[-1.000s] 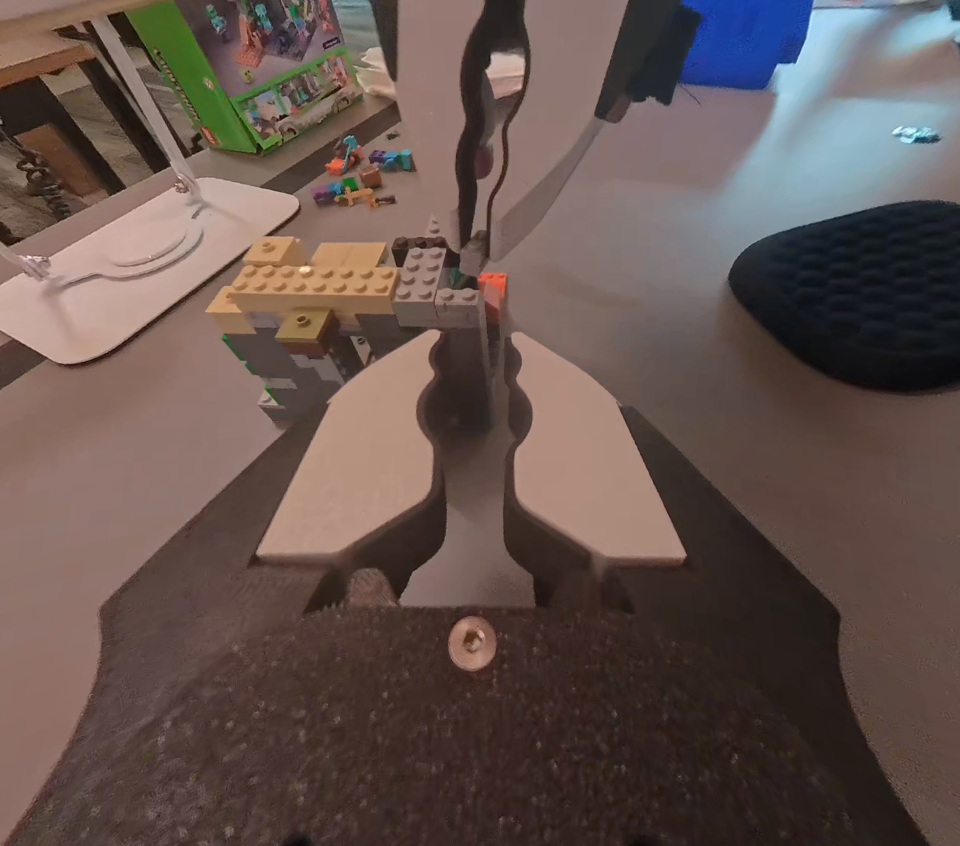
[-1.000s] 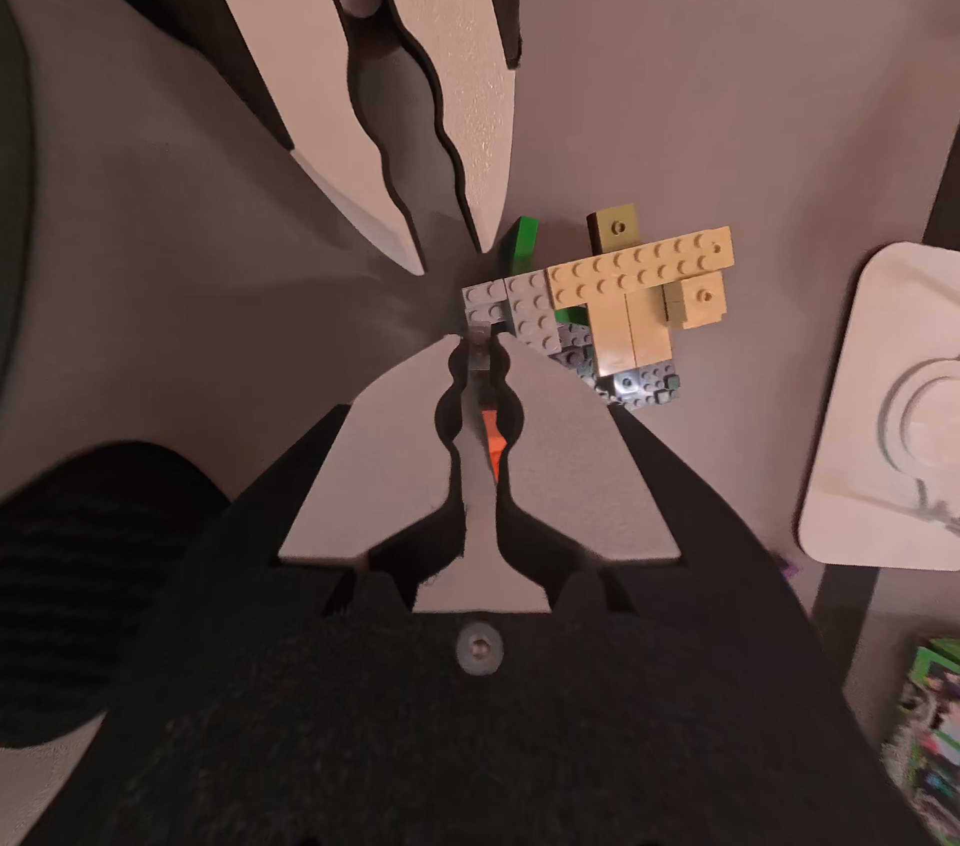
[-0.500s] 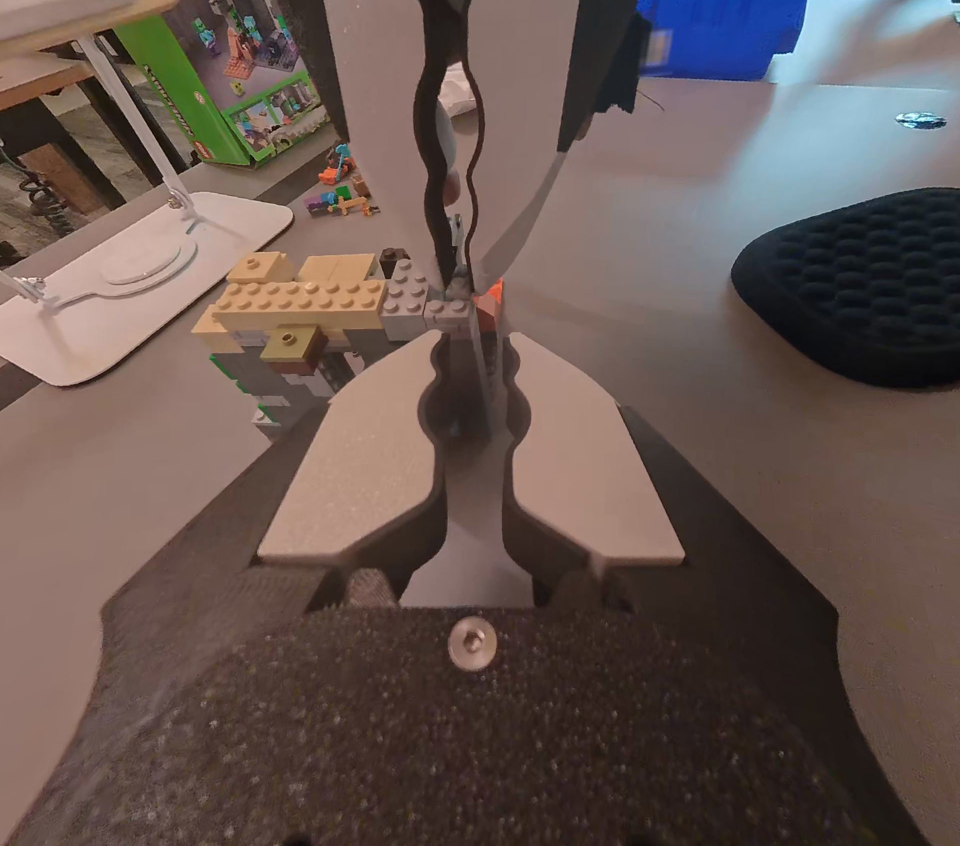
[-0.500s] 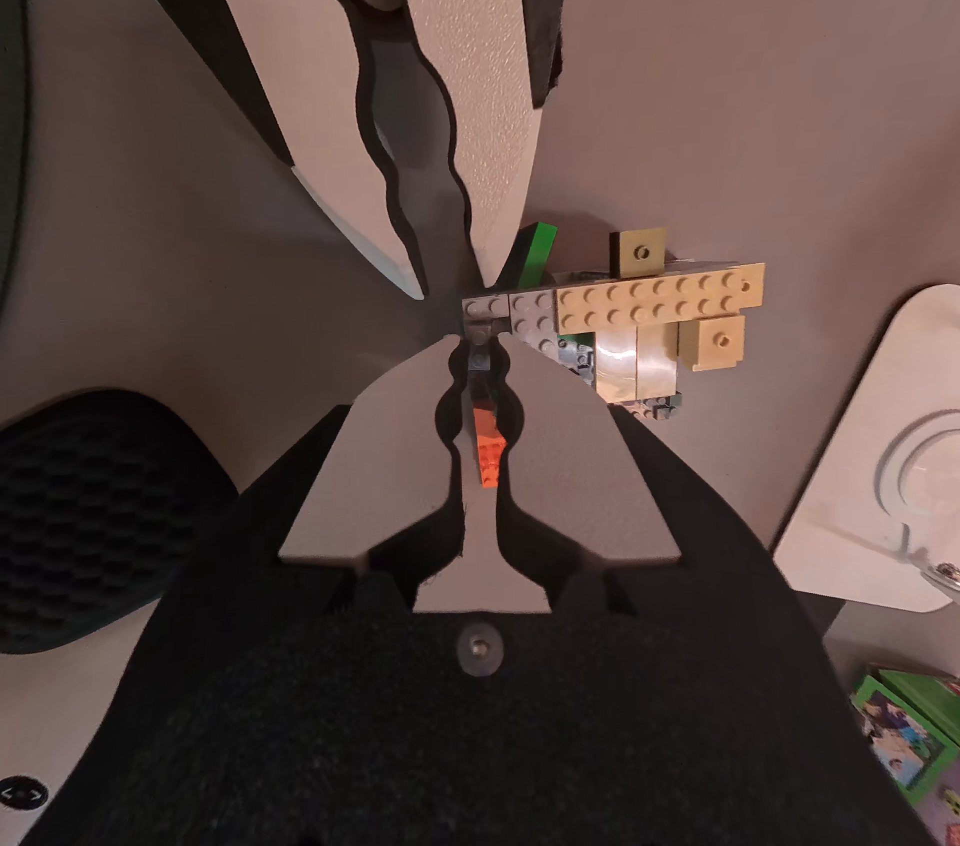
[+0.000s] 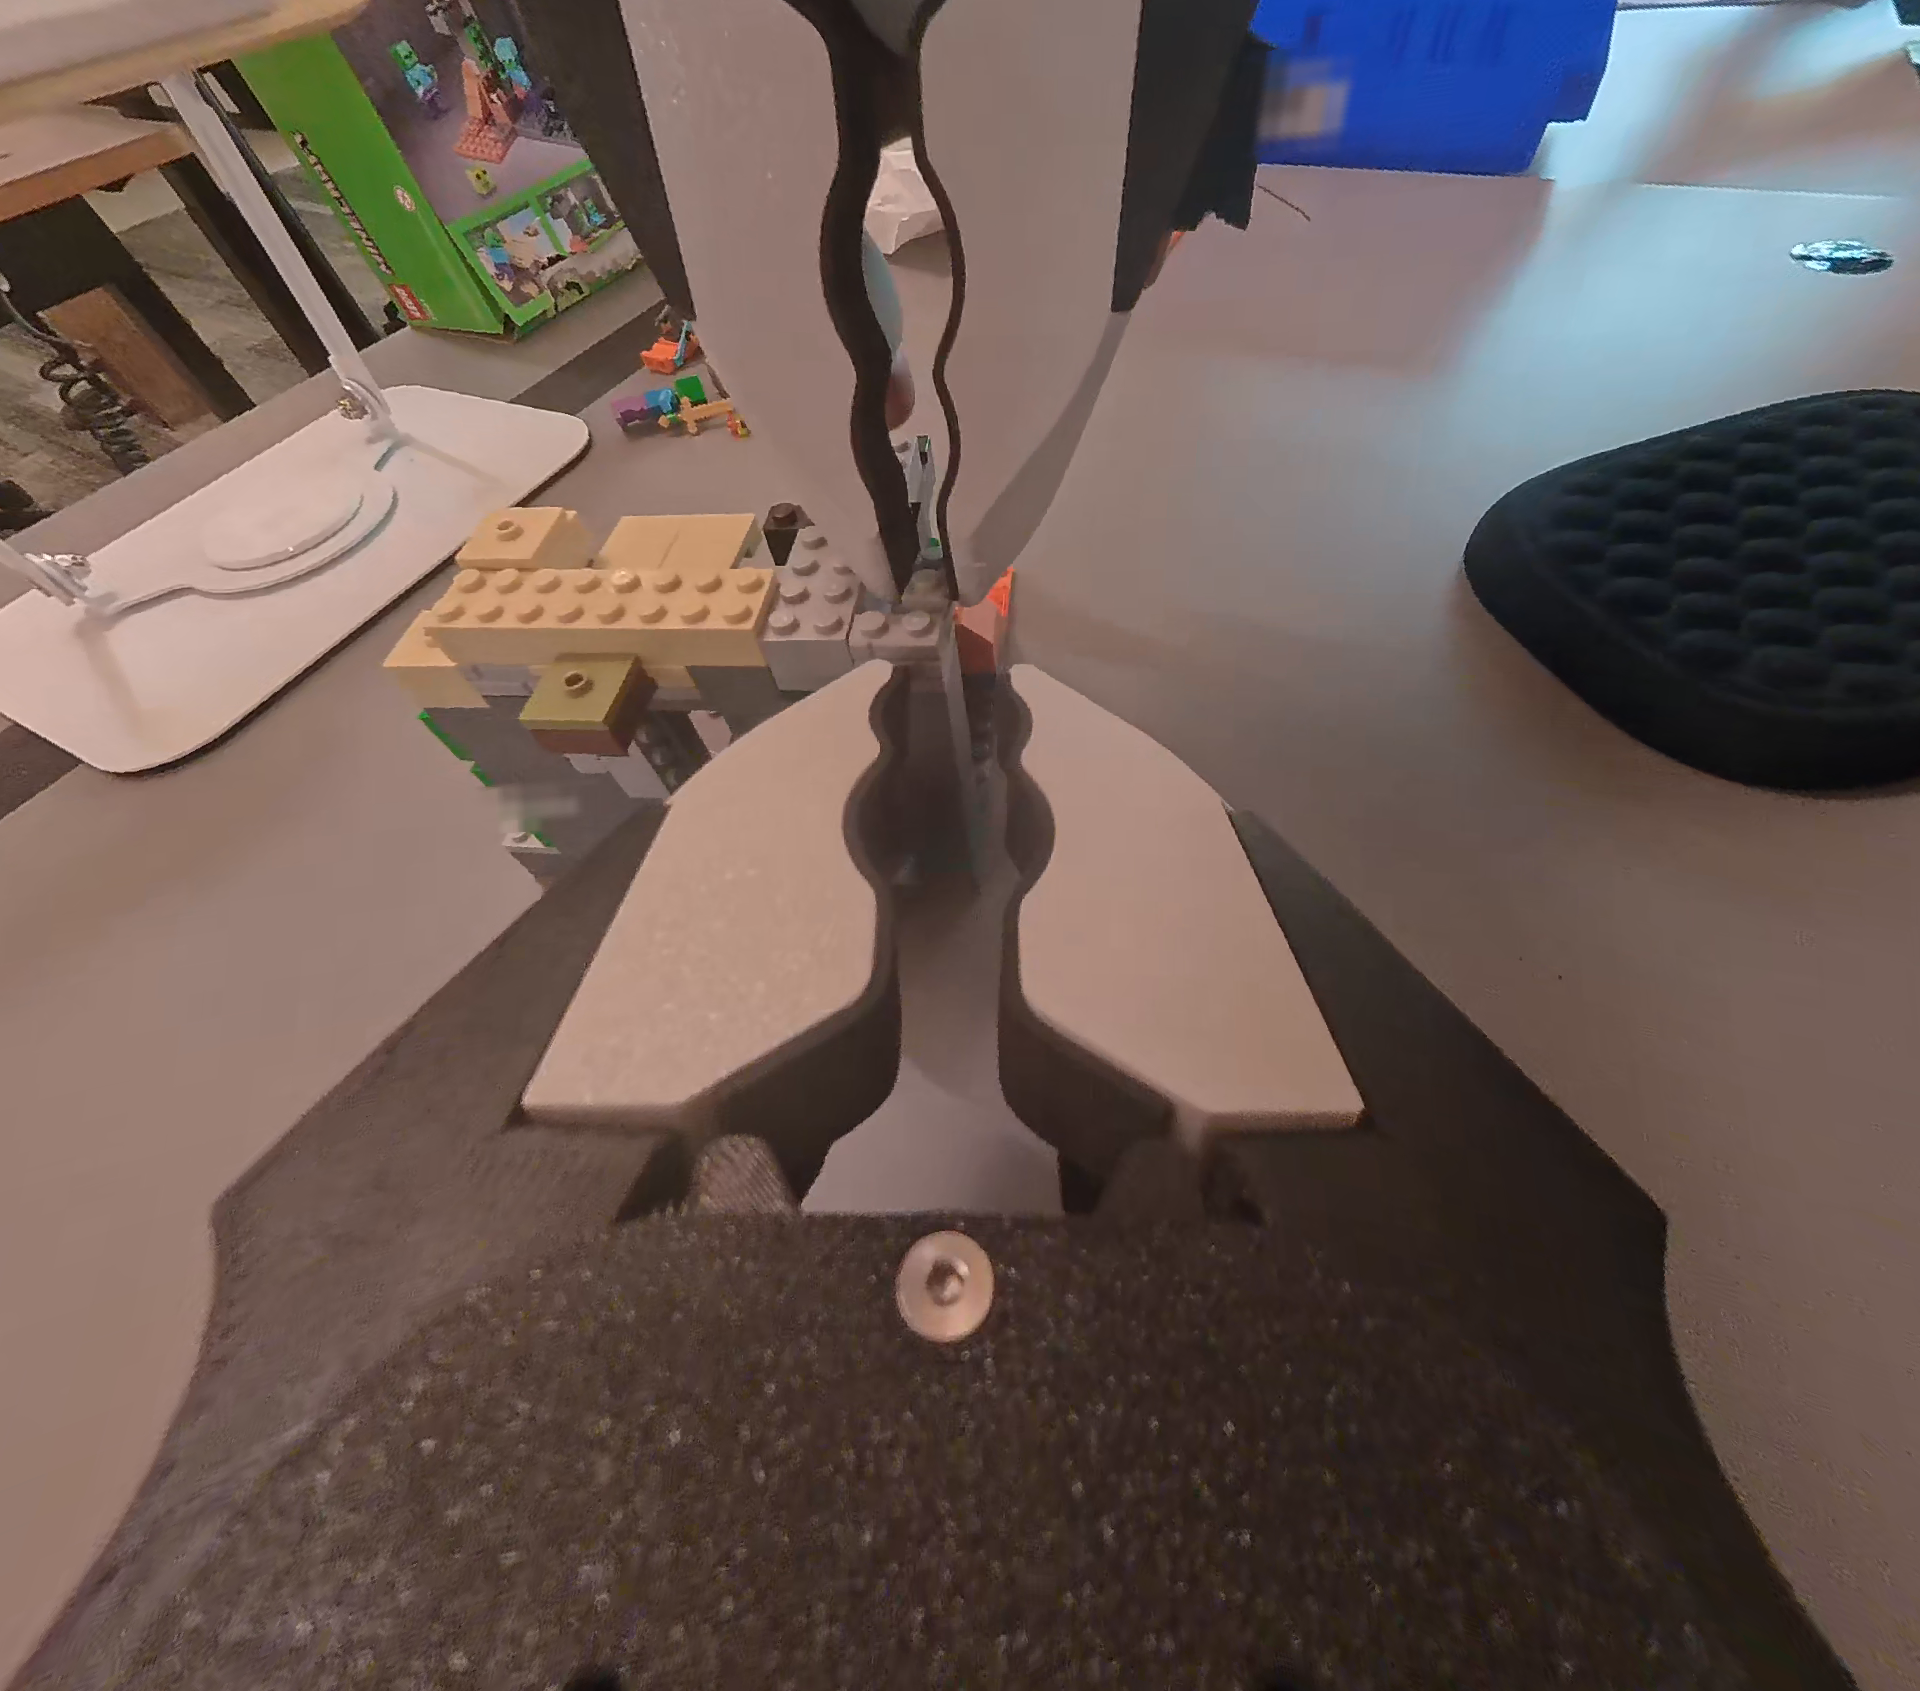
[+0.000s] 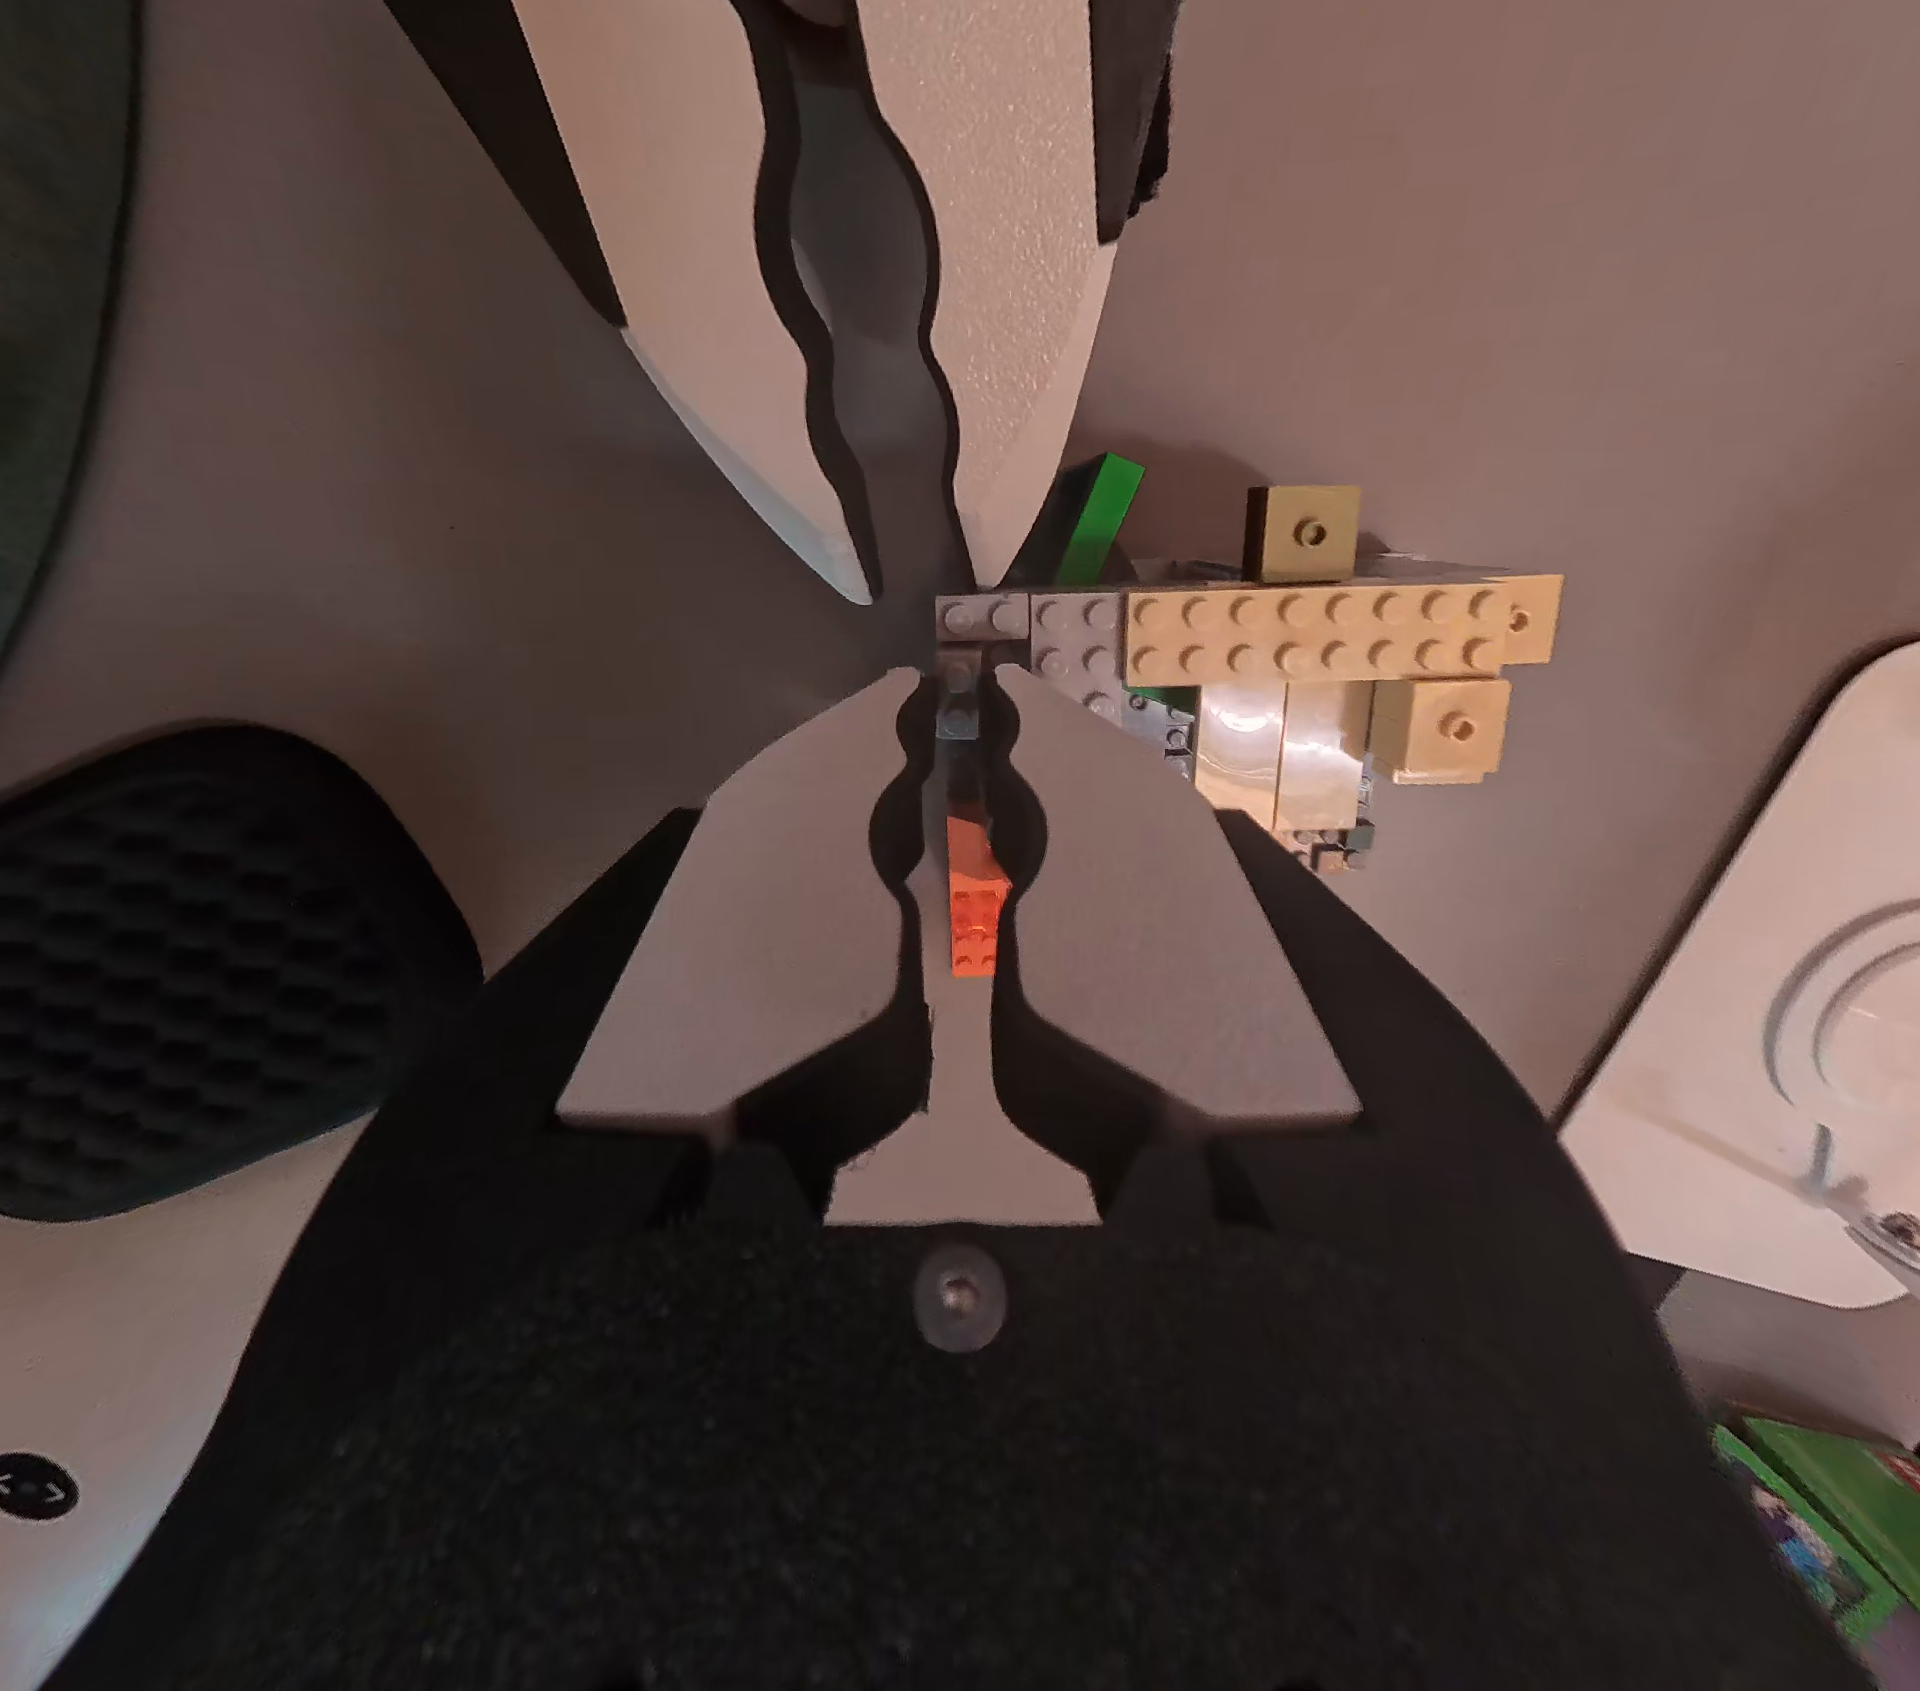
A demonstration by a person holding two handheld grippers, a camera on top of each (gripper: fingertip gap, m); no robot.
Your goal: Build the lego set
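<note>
Two grippers are meeting at the grey corner of a toy-brick build (image 6: pixel 1299 654) standing on the grey table (image 5: pixel 1455 862). The right gripper (image 6: pixel 961 685) is pinching a small grey brick (image 6: pixel 961 691) at that corner, pads pressing its sides. The left gripper (image 5: pixel 945 675) is standing slightly apart around the build's end column, contact unclear. Light, rigid and slick, the build would likely snap apart at its seams; low, solid courses look the safest hold.
</note>
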